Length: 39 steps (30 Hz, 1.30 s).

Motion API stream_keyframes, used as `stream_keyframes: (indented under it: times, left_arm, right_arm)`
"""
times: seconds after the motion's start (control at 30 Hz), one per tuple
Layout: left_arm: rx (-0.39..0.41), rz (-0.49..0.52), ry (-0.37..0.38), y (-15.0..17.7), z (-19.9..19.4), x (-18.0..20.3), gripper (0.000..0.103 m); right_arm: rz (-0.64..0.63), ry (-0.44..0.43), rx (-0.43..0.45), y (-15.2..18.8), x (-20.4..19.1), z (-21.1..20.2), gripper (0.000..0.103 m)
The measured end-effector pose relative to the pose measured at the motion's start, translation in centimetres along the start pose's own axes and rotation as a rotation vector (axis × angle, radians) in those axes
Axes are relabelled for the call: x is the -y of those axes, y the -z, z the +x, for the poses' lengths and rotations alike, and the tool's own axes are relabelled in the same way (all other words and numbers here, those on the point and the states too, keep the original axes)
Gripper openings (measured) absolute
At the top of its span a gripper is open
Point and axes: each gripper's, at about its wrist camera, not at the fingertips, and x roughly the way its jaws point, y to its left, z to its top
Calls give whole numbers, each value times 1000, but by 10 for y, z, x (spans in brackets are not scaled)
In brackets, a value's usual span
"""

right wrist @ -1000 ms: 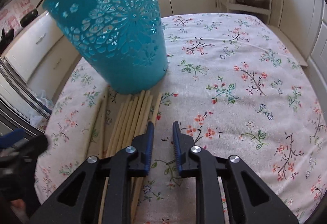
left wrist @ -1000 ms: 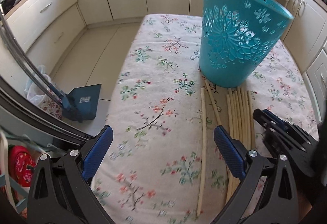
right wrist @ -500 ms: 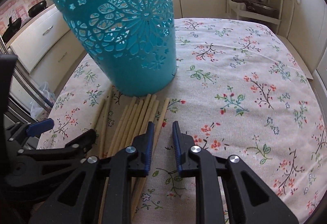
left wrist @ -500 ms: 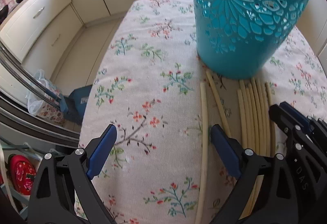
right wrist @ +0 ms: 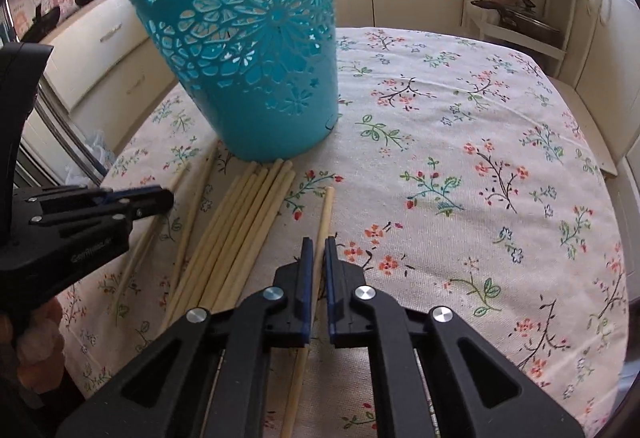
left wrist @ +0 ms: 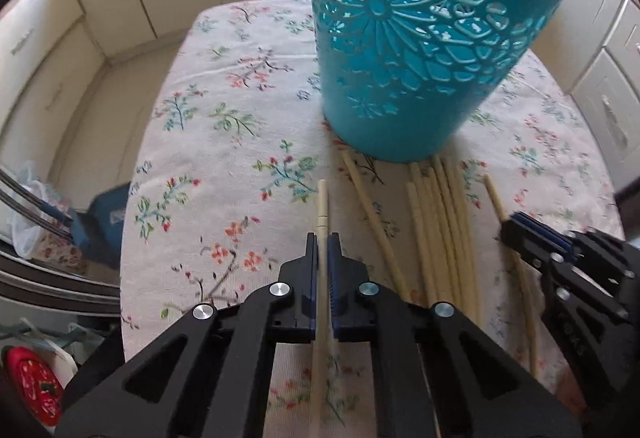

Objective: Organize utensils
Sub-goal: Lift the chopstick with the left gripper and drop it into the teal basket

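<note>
Chopsticks are all on the table [right wrist: 500,158], none visibly in the blue basket [right wrist: 256,50] yet; its cut-out wall shows no stick behind it in either view, though I cannot see over the rim. So by my reading the sorting has barely started: two sticks are gripped, nothing is delivered.

Left claw [left wrist: 322,244]: clenched on the leftmost chopstick [left wrist: 322,206], which lies apart from the rest on the flowered cloth. Its far end sticks out past the claw tips toward the basket; the near end runs back under the claw body. It looks flat on the cloth, not lifted.

Right claw [right wrist: 316,250]: clenched on the rightmost chopstick [right wrist: 326,214], just beside the main bundle. That stick also appears to rest on the cloth along its length.

Between the two gripped sticks:
- main bundle [right wrist: 248,222], several sticks lying side by side, far ends touching or just short of the basket's base;
- one loose chopstick [left wrist: 370,206] lying at a slant between my left stick and the bundle.

Basket stands upright at the far ends of the sticks, base on the cloth.

Left to do, as I judge it: lift both gripped sticks, tip them upright, drop them into the basket, then return for the bundle and the slanted one. Most of the job remains.
</note>
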Motion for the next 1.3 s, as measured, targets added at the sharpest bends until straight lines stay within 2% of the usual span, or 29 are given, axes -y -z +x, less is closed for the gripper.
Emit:
stream_keyframes:
  times: [0.07,0.2,0.3,0.43,0.57,0.63,0.7,0.83,1.0,1.17,1.2,1.27,1.3]
  left_arm:
    - [13,-11,18,1,-19,-6,5]
    - [88,-28,60,-5,-84,-22,5]
    - [206,-31,95,-27,-147,-24,5]
    - [411,-32,137,-66,-220,-6,5]
    - [606,-49,86,-105,-249,20,5]
    - [710,-71,37,-122,-248,28,5]
    - [781,-101,-22,-137,-238,35,5]
    - [797,-171,-75,-161,-196,38,5]
    - [700,-218,-103,-170,-129,36,5]
    - [589,-171,-131,-156,-90,36,7]
    - [578,-165,-133,-151,-89,36,13]
    - [564,-157,-151,-141,-89,33,35]
    - [569,-159,-163,-134,-93,31,53]
  right_arm:
    - [19,-23,14,2,3,-2,6]
    - [72,-81,27,0,13,-2,6]
    - [66,-73,30,-1,11,-2,6]
    - [63,-71,33,-3,10,-1,6]
    - [68,-80,34,-1,11,-2,6]
    - [72,-85,35,0,12,-3,6]
    - [76,-90,35,1,12,-3,6]
    - [84,-99,36,1,14,-3,6]
    - [91,-110,36,1,16,-3,6]
    - [97,-117,37,1,18,-4,6]
    - [96,-117,37,1,18,-4,6]
    - [94,-124,38,1,18,-4,10]
    - [91,-128,38,2,17,-4,11]
